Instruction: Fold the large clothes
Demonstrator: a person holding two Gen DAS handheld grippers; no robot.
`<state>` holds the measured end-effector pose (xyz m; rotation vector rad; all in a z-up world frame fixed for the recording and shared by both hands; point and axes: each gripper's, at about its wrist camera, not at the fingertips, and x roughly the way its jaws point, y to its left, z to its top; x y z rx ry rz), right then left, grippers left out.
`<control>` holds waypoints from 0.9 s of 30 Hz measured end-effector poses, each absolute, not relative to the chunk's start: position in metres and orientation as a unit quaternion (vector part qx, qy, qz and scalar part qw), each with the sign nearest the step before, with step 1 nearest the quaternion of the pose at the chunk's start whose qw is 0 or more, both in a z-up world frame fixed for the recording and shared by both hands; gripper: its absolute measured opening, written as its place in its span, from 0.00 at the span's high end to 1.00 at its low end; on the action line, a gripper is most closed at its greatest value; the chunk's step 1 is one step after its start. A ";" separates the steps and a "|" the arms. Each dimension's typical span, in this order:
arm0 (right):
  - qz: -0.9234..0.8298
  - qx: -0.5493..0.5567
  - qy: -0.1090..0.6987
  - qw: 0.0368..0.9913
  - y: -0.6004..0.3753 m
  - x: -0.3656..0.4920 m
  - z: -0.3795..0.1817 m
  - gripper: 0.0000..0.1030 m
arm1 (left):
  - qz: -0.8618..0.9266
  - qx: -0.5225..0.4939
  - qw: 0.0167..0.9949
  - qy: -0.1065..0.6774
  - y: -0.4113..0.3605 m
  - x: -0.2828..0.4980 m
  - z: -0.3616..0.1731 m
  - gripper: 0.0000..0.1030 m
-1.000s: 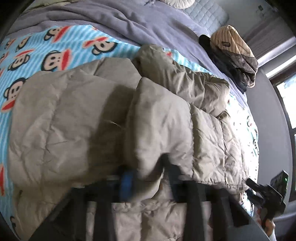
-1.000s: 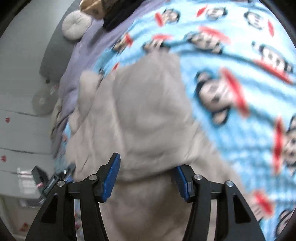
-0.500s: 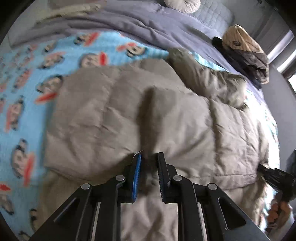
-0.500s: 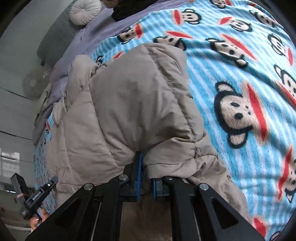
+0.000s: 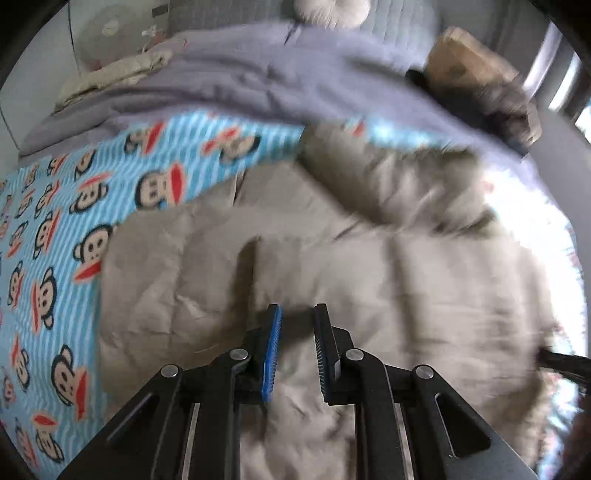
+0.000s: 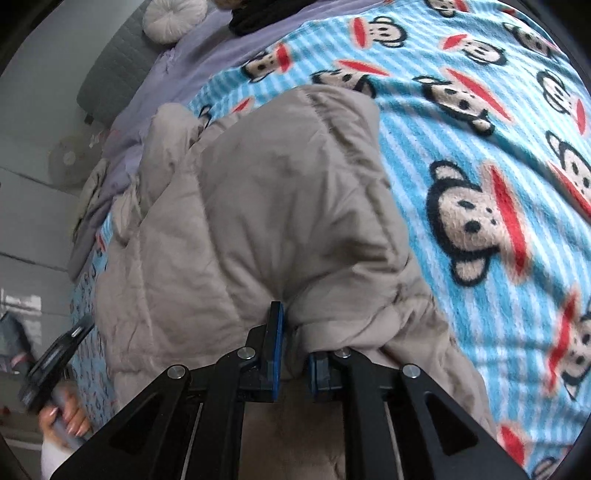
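Observation:
A beige quilted jacket (image 5: pixel 369 277) lies on a blue monkey-print blanket (image 5: pixel 74 221) on the bed, one part folded over the rest. My left gripper (image 5: pixel 297 314) points down at its middle, jaws nearly together, pinching a low ridge of the fabric. In the right wrist view the jacket (image 6: pixel 258 203) bulges up in a thick fold. My right gripper (image 6: pixel 295 332) is shut on the near edge of that fold; its jaws are opening slightly, with cloth still pressed between the pads. The left wrist view is blurred.
A purple duvet (image 5: pixel 258 74) covers the far side of the bed, with a pile of clothes (image 5: pixel 472 74) and a round cushion (image 6: pixel 173 18) on it. At the bed's left edge, a hand (image 6: pixel 66 413) holds the other gripper's handle. The blanket (image 6: pixel 480 129) lies bare to the right.
The jacket part that hung raised over my left gripper now lies flat on the rest. My right jaws, wide apart a second ago, have closed on the jacket's fold.

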<state>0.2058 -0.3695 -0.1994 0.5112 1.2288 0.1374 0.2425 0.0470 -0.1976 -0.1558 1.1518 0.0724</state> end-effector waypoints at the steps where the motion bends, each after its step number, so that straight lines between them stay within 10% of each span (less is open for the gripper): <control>1: 0.075 0.227 0.579 0.779 -0.366 0.202 -0.191 0.87 | 0.037 -0.082 0.829 0.553 0.049 0.245 -0.207 0.81; 4: 0.122 0.197 0.552 0.801 -0.362 0.184 -0.154 0.86 | 0.033 -0.111 0.828 0.549 0.059 0.244 -0.219 0.81; 8: 0.096 0.213 0.480 0.845 -0.400 0.189 -0.129 0.34 | 0.033 -0.098 0.827 0.552 0.058 0.246 -0.219 0.81; 11: 0.043 0.351 0.490 0.796 -0.455 0.227 -0.174 0.34 | 0.035 -0.095 0.828 0.552 0.057 0.246 -0.219 0.81; 14: 0.057 0.478 0.499 0.721 -0.475 0.251 -0.221 0.40 | 0.035 -0.099 0.829 0.550 0.057 0.246 -0.218 0.81; 16: 0.090 0.505 0.499 0.699 -0.466 0.269 -0.233 0.78 | 0.037 -0.093 0.829 0.550 0.057 0.246 -0.218 0.81; 18: 0.089 0.446 0.502 0.736 -0.454 0.282 -0.221 0.87 | 0.037 -0.086 0.830 0.550 0.056 0.247 -0.219 0.81; 27: -0.015 0.294 0.523 0.800 -0.454 0.296 -0.227 0.88 | 0.035 -0.086 0.829 0.551 0.051 0.248 -0.222 0.81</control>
